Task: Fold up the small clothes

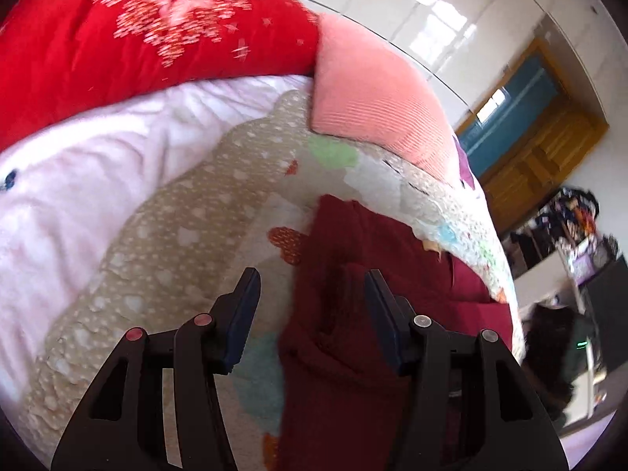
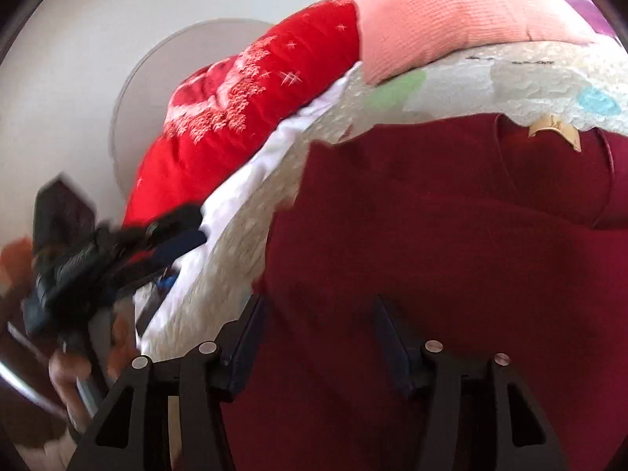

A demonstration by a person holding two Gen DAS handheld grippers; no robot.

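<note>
Both claws open above the maroon garment on the bed.

My right claw (image 2: 318, 343) view alone shows the maroon garment's (image 2: 451, 255) tan neck label (image 2: 555, 131) and my left claw (image 2: 168, 231), blurred; my left claw (image 1: 312, 314) view angles down, jaws apart, gripping nothing, over the patterned quilt (image 1: 176, 235).

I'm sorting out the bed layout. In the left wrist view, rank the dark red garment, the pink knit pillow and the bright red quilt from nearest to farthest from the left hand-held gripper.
1. Dark red garment: lying between the fingers of the open left hand-held gripper.
2. Pink knit pillow: beyond it, upper right.
3. Bright red quilt: farthest, upper left.
</note>
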